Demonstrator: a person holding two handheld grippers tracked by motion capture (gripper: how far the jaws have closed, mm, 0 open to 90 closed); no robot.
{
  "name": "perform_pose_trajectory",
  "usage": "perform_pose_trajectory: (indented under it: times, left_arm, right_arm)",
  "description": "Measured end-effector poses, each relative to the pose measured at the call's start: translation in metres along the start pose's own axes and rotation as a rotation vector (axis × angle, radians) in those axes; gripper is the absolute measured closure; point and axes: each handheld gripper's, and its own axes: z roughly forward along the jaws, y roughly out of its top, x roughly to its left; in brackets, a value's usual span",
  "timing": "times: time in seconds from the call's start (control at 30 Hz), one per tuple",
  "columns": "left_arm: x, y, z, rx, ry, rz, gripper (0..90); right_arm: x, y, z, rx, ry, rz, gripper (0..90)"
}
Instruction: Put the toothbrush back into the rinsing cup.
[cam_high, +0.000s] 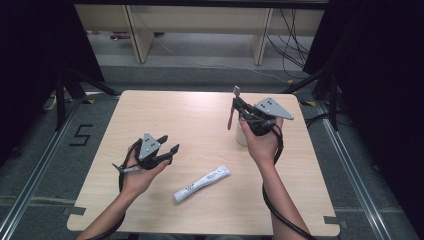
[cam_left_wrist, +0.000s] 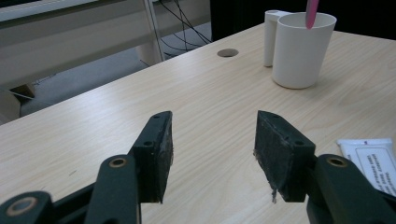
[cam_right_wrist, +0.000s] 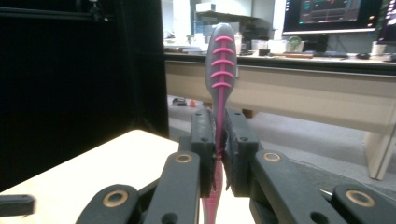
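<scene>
Item 1, nearest you: toothpaste tube (cam_high: 202, 183). It lies flat on the worktop (cam_high: 165, 112), crimped end toward the cup, between your two forearms. Soft-walled, light, and likely to dent or squirt if pinched mid-body. Take it across the flat crimp or close to the stiff cap shoulder. In the left gripper view its white end (cam_left_wrist: 371, 160) sits just beside the right-hand finger.

Item 2: left gripper (cam_high: 166, 148). Its fingers (cam_left_wrist: 158, 148) are released and stand well apart with nothing between them, hovering over bare wood and pointing toward the cup.

Item 3: right gripper (cam_high: 238, 106). Its fingers (cam_right_wrist: 238, 149) are clenched on the toothbrush (cam_high: 232, 111), pinching the thin pink handle below the head, so the brush stands roughly upright above the cup. The head (cam_right_wrist: 221, 63) rises clear of the fingers, grey back with pink ribs facing the camera. You should judge this piece light and stiff but narrow and smooth: it can swivel in a pinch on so slim a section. Hold it where the handle widens, and keep it vertical so it does not pivot.

Item 4, farthest: white cup (cam_left_wrist: 300, 48) with a side handle, standing upright on the worktop beneath your right hand. Rigid plastic by the look, light when empty, easy to tip if the brush knocks the rim.
</scene>
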Motion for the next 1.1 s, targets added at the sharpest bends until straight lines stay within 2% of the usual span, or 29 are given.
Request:
perform_pose_trajectory:
  times: [0.03, 0.07, 0.17, 0.27, 0.33, 0.4, 0.47, 0.53, 0.6, 0.77, 0.9, 1.07, 1.1]
  left_arm:
    - [0.001, -0.001, -0.001, 0.000, 0.001, -0.004, 46.4]
    - [0.002, -0.002, -0.003, 0.002, 0.002, -0.005, 46.4]
    - [0.004, -0.005, -0.007, 0.003, 0.009, -0.018, 46.1]
    - [0.005, -0.007, -0.008, -0.001, 0.010, -0.025, 45.7]
    - [0.005, -0.008, -0.010, 0.003, 0.015, -0.030, 45.6]
    - [0.006, -0.009, -0.011, -0.007, 0.014, -0.035, 45.5]
    - [0.006, -0.011, -0.013, -0.001, 0.020, -0.039, 45.4]
    - [0.007, -0.012, -0.015, 0.004, 0.023, -0.041, 45.3]
    - [0.008, -0.014, -0.015, 0.005, 0.024, -0.044, 45.2]
    - [0.009, -0.015, -0.016, -0.004, 0.023, -0.050, 45.0]
    - [0.009, -0.017, -0.017, 0.005, 0.026, -0.057, 44.9]
    - [0.009, -0.018, -0.017, 0.002, 0.021, -0.058, 44.8]
    - [0.010, -0.018, -0.017, 0.001, 0.020, -0.058, 44.8]
  right_arm:
    - [-0.003, 0.002, 0.000, 0.001, -0.009, -0.006, 84.1]
    - [-0.004, 0.003, -0.001, 0.002, -0.015, 0.010, 84.0]
    - [-0.012, 0.006, 0.000, -0.002, -0.032, -0.019, 84.0]
    - [-0.017, 0.009, 0.000, 0.002, -0.046, -0.003, 84.0]
    - [-0.021, 0.011, 0.001, -0.003, -0.051, -0.018, 84.0]
    - [-0.023, 0.013, 0.002, 0.004, -0.063, 0.000, 84.0]
    - [-0.028, 0.014, 0.003, -0.005, -0.070, -0.022, 84.0]
    - [-0.031, 0.016, 0.004, 0.006, -0.081, -0.001, 84.0]
    - [-0.036, 0.016, 0.006, -0.005, -0.093, -0.018, 84.0]
    - [-0.043, 0.018, 0.009, -0.008, -0.109, -0.017, 84.0]
    - [-0.048, 0.019, 0.012, -0.003, -0.123, -0.005, 84.0]
    - [-0.054, 0.021, 0.016, -0.017, -0.147, -0.014, 84.0]
    - [-0.054, 0.022, 0.017, -0.017, -0.155, 0.003, 84.0]
